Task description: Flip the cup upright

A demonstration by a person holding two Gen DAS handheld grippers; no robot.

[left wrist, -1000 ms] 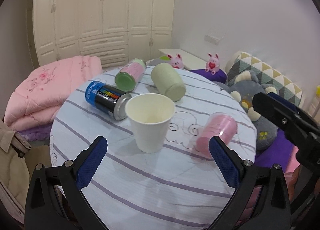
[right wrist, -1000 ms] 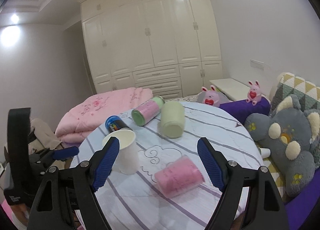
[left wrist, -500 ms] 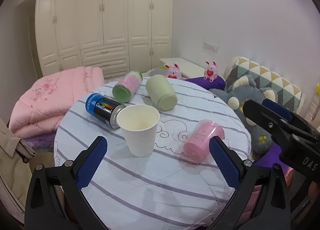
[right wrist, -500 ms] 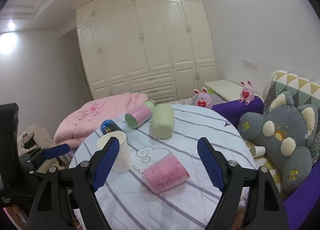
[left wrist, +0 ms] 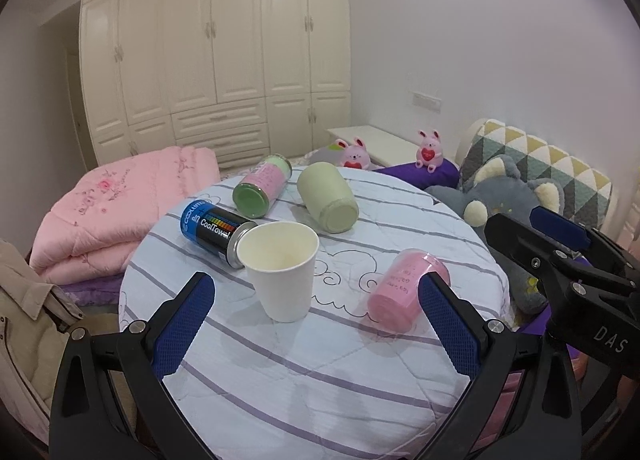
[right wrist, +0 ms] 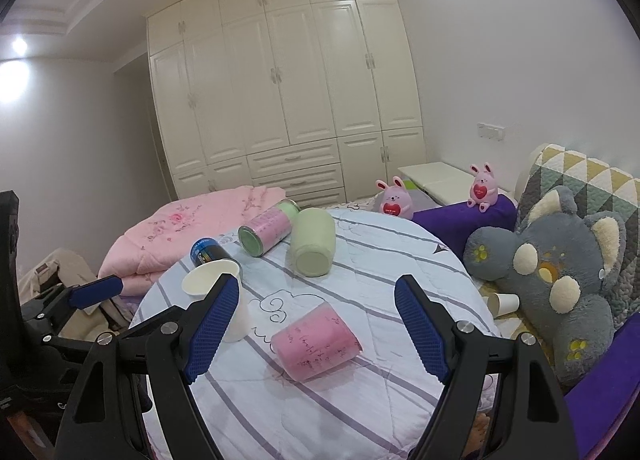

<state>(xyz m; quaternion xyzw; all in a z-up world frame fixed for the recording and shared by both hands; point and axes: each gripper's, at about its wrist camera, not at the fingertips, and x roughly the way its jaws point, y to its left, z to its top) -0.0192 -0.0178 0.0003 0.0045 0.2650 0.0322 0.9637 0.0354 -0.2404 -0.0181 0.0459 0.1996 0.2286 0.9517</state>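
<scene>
A white paper cup [left wrist: 282, 268] stands upright on the round striped table [left wrist: 304, 376]; it also shows in the right wrist view [right wrist: 216, 300], partly behind a finger. A pink cup [left wrist: 404, 290] lies on its side to the right of it, and shows in the right wrist view [right wrist: 316, 342]. A pale green cup [left wrist: 326, 197] lies on its side at the back. My left gripper [left wrist: 316, 324] is open and empty, held back from the paper cup. My right gripper [right wrist: 316, 332] is open and empty, above the near side of the pink cup.
A blue and black can [left wrist: 214, 227] and a pink can with a green lid [left wrist: 262, 189] lie on their sides at the back left. A pink quilt [left wrist: 116, 207] is beyond the table on the left. A grey plush toy [right wrist: 560, 280] and cushions are on the right.
Both grippers have drawn back and risen from the table, so the cups look smaller and farther. The cups and cans have not moved. Both grippers stay open.
</scene>
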